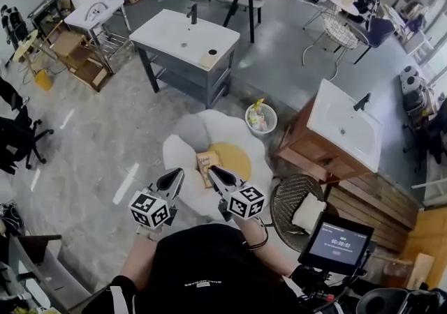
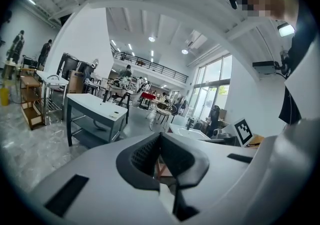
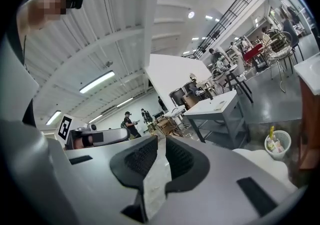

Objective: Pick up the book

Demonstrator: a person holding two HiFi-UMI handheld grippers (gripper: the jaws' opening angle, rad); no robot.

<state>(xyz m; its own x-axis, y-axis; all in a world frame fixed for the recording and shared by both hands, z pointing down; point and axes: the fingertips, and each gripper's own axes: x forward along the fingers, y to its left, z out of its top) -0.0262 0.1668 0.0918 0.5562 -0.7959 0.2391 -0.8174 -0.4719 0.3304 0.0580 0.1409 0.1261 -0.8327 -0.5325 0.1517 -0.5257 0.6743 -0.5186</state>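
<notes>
I cannot read the cover of the book (image 1: 207,163), too small; its 4 o'clock corner hides behind the right gripper (image 1: 214,172); the basket (image 1: 274,124) contents at its 1 o'clock are unclear; the screen (image 1: 339,243) digits are illegible; the wooden cabinet (image 3: 310,119) runs off the right gripper view's 3 o'clock edge.

grey sink table (image 1: 183,39) beyond egg-shaped rug (image 1: 183,139) | waste basket (image 1: 261,118) beside wooden vanity (image 1: 343,124) | timer screen (image 1: 339,243) lower right
</notes>
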